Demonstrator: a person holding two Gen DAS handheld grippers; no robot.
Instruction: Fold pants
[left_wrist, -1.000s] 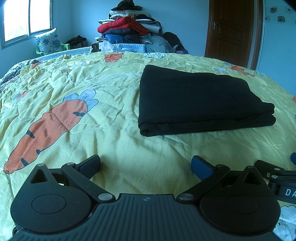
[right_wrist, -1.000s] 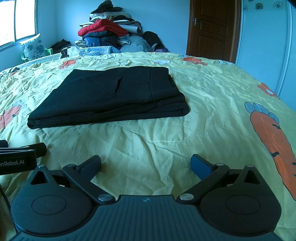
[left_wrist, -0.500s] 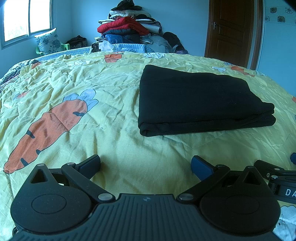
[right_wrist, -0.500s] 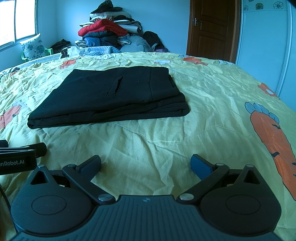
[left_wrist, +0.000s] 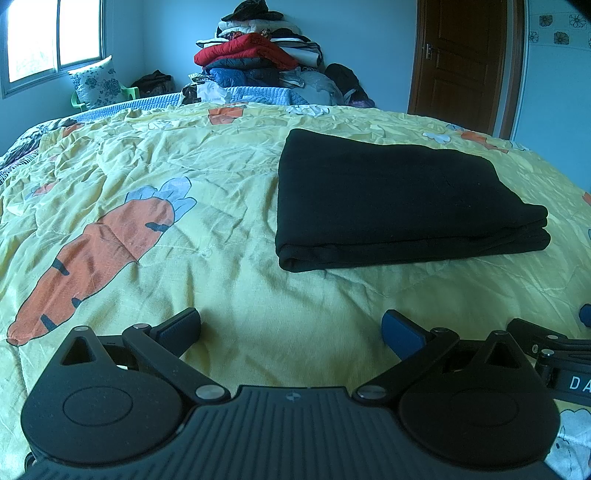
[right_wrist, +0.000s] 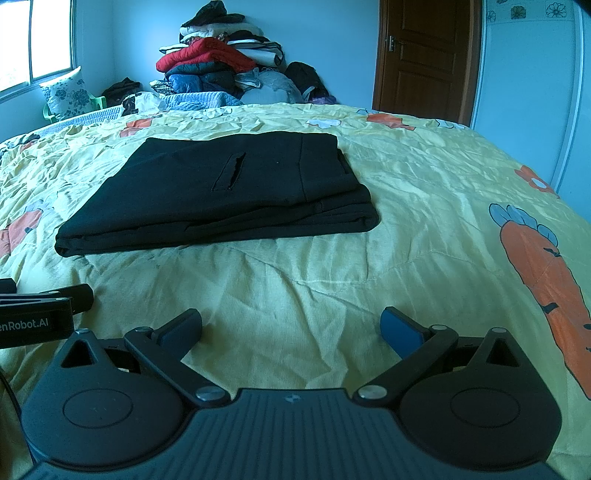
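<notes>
Black pants (left_wrist: 391, 199) lie folded into a flat rectangle on the yellow carrot-print bedspread (left_wrist: 147, 177); in the right wrist view the pants (right_wrist: 229, 192) show a slit pocket on top. My left gripper (left_wrist: 291, 326) rests low over the bedspread in front of the pants, open and holding nothing. My right gripper (right_wrist: 291, 325) sits beside it, also open and holding nothing, well short of the pants. Each gripper's side shows at the edge of the other's view: the right one (left_wrist: 546, 354) and the left one (right_wrist: 40, 314).
A tall pile of clothes and bedding (left_wrist: 255, 62) stands against the far wall. A flowered pillow on a green chair (left_wrist: 98, 86) sits under the window at the far left. A brown door (left_wrist: 465, 62) is at the back right.
</notes>
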